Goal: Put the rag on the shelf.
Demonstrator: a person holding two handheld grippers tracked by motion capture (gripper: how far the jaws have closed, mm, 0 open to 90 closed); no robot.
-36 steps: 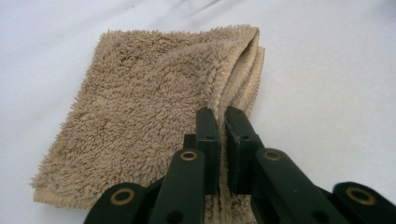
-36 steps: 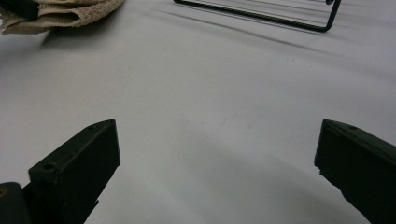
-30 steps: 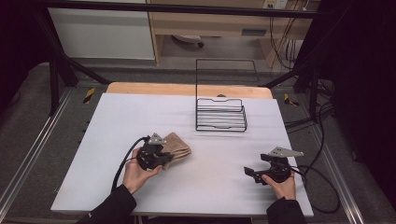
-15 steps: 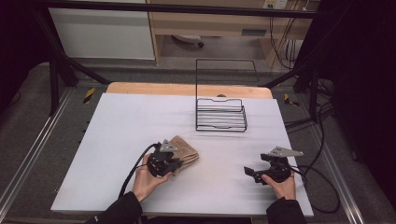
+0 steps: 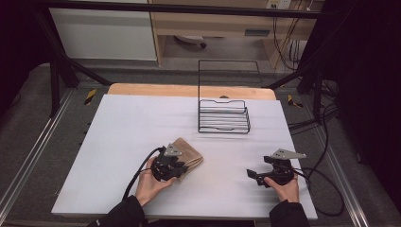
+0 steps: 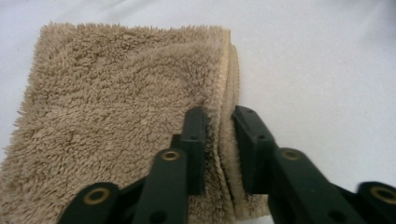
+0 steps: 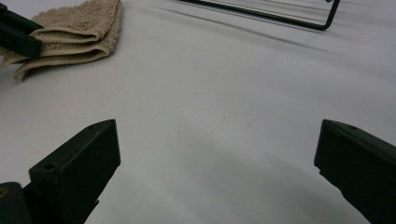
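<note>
A folded tan towel lies flat on the white table, left of centre. My left gripper is at its near edge. In the left gripper view the towel has its folded right edge standing between the left gripper's two jaws. Those jaws have just been opening and now sit loosely beside the edge. My right gripper rests low at the table's front right, wide open with bare table between its jaws. The right gripper view also shows the towel at top left.
A black wire basket with a tall wire back frame stands at the table's far centre; its front rim shows in the right gripper view. Cables trail from both grippers off the front and right edges.
The left hand has slid right and nearer with the towel, which now lies a little further right. The left jaws have parted. The right hand has stayed put.
</note>
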